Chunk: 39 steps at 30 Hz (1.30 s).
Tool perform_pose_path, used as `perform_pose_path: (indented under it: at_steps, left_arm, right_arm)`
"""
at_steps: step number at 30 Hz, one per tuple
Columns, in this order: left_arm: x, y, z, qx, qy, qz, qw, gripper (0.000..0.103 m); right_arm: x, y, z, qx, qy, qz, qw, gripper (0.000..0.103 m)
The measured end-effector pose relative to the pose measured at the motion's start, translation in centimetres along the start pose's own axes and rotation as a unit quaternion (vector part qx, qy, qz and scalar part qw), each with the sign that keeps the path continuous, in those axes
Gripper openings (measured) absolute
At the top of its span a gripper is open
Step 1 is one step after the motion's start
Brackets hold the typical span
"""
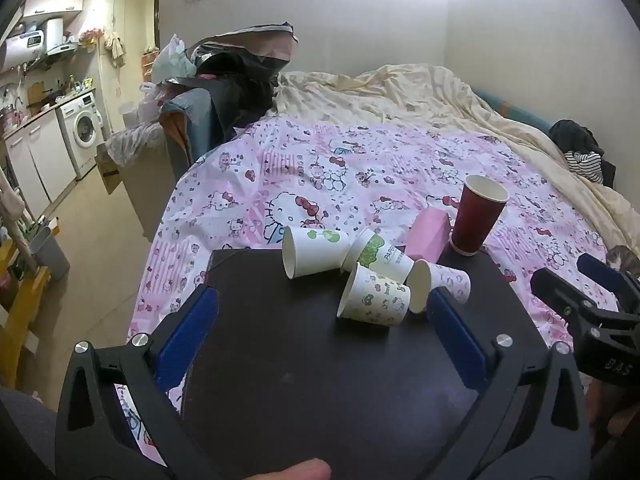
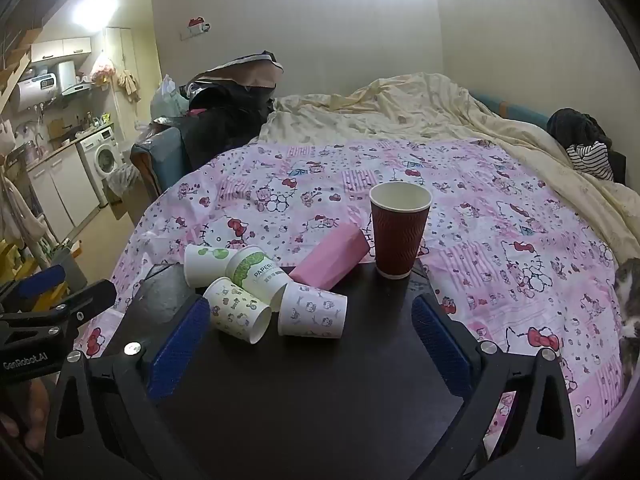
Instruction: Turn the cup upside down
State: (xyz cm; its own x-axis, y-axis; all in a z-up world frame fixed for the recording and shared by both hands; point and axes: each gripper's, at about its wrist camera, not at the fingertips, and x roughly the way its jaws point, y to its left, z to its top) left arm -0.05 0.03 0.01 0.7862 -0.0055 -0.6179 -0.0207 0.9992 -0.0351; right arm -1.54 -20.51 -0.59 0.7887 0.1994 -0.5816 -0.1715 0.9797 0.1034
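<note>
A tall dark red paper cup (image 1: 478, 214) (image 2: 398, 232) stands upright, mouth up, at the far right of a small dark table (image 1: 320, 380) (image 2: 312, 380). Several small white printed paper cups (image 1: 374, 294) (image 2: 312, 311) lie on their sides in a cluster at the table's far edge, with a pink box (image 1: 428, 236) (image 2: 330, 258) beside them. My left gripper (image 1: 320, 304) is open and empty, just short of the cluster. My right gripper (image 2: 310, 314) is open and empty, with the nearest fallen cups between its fingertips' line; it also shows in the left wrist view (image 1: 572, 280).
The table sits on a bed with a pink Hello Kitty sheet (image 1: 360, 168) (image 2: 500, 240) and a cream quilt (image 2: 400, 108). A cat (image 2: 628, 304) lies at the right edge. Clothes pile at the bed's head; a kitchen with a washing machine (image 1: 84, 128) lies left.
</note>
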Motion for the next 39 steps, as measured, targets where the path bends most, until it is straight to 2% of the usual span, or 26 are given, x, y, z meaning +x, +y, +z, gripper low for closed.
perform_pose_path:
  at_steps: [39]
  left_arm:
    - [0.20,0.26,-0.66,0.001,0.008,0.001,1.0000,0.103]
  right_arm:
    - [-0.25,0.15,0.31,-0.002,-0.001,0.000,1.000,0.103]
